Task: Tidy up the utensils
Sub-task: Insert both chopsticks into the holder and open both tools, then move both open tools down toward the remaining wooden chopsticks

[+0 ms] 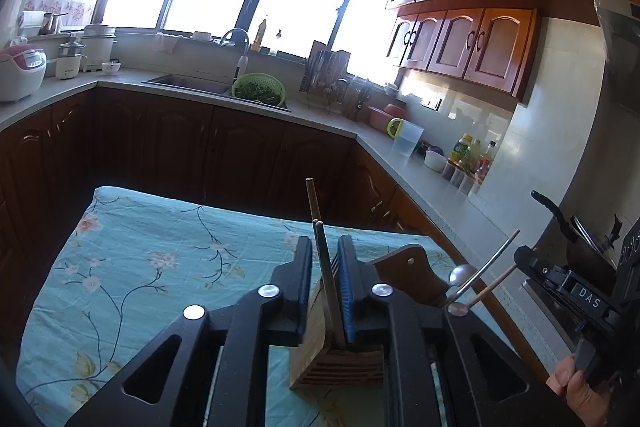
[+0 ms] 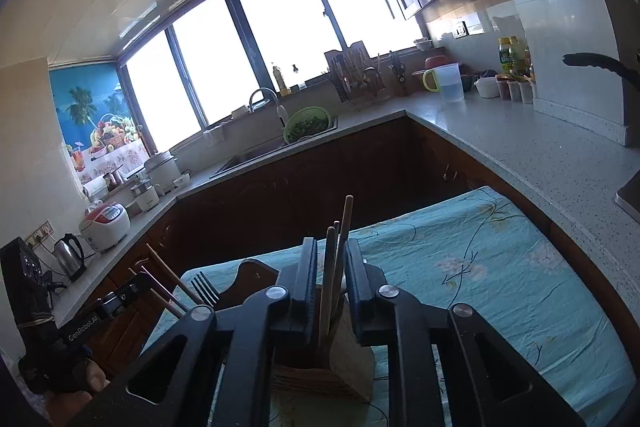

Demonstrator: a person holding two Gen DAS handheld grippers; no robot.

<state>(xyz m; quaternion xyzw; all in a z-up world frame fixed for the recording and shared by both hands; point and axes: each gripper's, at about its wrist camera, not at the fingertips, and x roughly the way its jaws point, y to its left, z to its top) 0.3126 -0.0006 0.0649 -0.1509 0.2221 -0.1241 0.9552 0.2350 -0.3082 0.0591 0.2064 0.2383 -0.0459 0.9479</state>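
Observation:
A wooden utensil holder [image 1: 320, 347] stands on the table with the teal floral cloth [image 1: 132, 267]. My left gripper [image 1: 325, 255] is open just above it. Dark chopsticks [image 1: 316, 211] and a fork [image 1: 335, 265] stand loosely between its blue pads. From the other side, my right gripper [image 2: 331, 259] is open over the same holder [image 2: 352, 351], with wooden chopsticks [image 2: 345, 227] upright between its fingers. A metal spoon [image 1: 462, 273] leans out of the holder toward the right gripper [image 1: 524, 261]. The fork [image 2: 204, 291] shows beside the left gripper [image 2: 142, 281].
A grey L-shaped counter [image 2: 520, 147] wraps around behind the table. On it are a sink with a green colander [image 1: 260, 89], a dish rack [image 1: 324, 75], a clear jug [image 1: 406, 139] and bottles [image 1: 464, 151]. A pan [image 1: 576, 235] sits at the right, and a kettle [image 2: 70, 255] at the left.

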